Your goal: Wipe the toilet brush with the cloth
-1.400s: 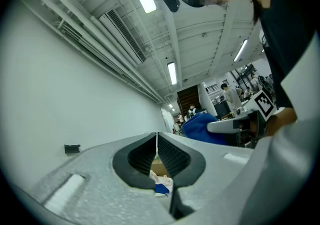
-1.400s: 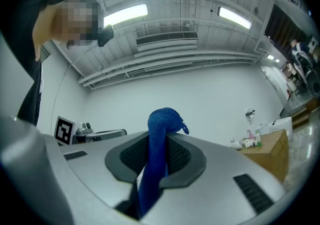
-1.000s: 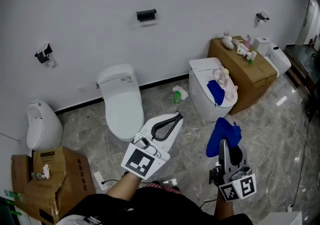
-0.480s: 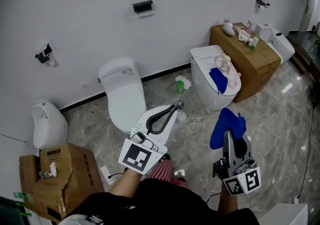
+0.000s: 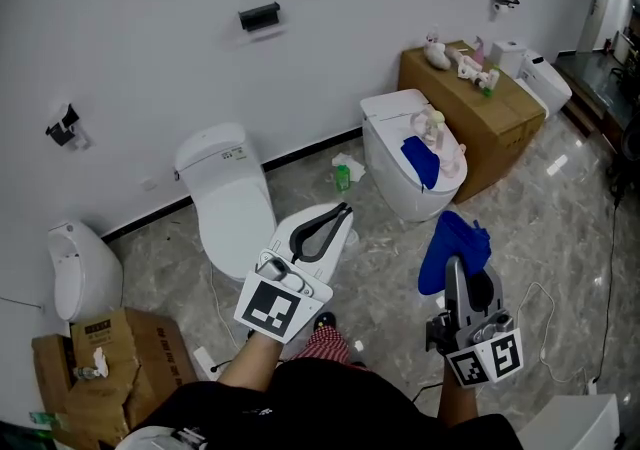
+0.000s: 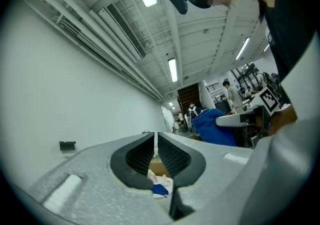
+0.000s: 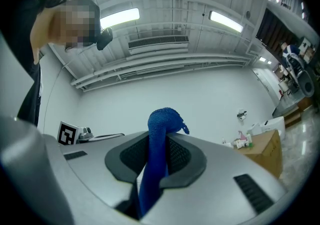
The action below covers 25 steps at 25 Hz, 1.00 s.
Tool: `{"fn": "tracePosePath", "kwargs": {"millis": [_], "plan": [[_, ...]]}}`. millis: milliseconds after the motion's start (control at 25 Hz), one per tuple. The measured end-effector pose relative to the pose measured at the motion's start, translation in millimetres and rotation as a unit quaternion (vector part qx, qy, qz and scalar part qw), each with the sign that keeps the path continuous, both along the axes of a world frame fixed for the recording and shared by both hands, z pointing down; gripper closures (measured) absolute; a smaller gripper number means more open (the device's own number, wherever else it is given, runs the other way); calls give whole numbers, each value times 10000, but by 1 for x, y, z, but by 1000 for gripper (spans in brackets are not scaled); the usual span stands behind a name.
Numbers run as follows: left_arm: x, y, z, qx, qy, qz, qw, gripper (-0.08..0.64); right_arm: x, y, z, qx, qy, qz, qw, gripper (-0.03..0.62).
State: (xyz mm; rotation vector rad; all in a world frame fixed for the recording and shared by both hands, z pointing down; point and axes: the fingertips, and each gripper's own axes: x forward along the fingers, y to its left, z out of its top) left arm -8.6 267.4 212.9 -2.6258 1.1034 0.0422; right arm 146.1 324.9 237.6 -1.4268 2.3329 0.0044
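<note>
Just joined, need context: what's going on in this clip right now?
A person stands among several toilets with a hand-held gripper in each hand. The right hand-held gripper is shut on a blue cloth, which bunches up beyond its jaws. The left hand-held gripper is shut with nothing visibly held. No wiping is under way, and I can't pick out a toilet brush.

Head view taken from above, aimed steeply down at floor (image 5: 560,200); left gripper (image 5: 345,209) and right gripper (image 5: 452,264) caught close at bottom. Each gripper view aimed along own jaws, tilted up toward wall (image 7: 200,94) and ceiling (image 6: 200,24). Box (image 5: 472,110) shared by head and right gripper views; cloth (image 5: 452,241) shared by all three.
</note>
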Motion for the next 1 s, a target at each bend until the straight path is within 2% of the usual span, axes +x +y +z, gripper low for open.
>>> {"fn": "tracePosePath", "kwargs": {"millis": [200, 360, 560, 1000], "plan": [[0, -28, -2, 11, -41, 137, 9999, 552, -4, -29, -3, -8, -85, 16, 10000, 523], [-4, -48, -1, -17, -12, 190, 9998, 552, -15, -54, -2, -29, 297, 115, 9995, 523], [-8, -73, 0, -54, -45, 266, 9996, 552, -20, -81, -6, -74, -147, -62, 9998, 523], [-20, -109, 2, 3, 83, 506, 9987, 552, -36, -118, -7, -153, -120, 52, 9998, 523]]}}
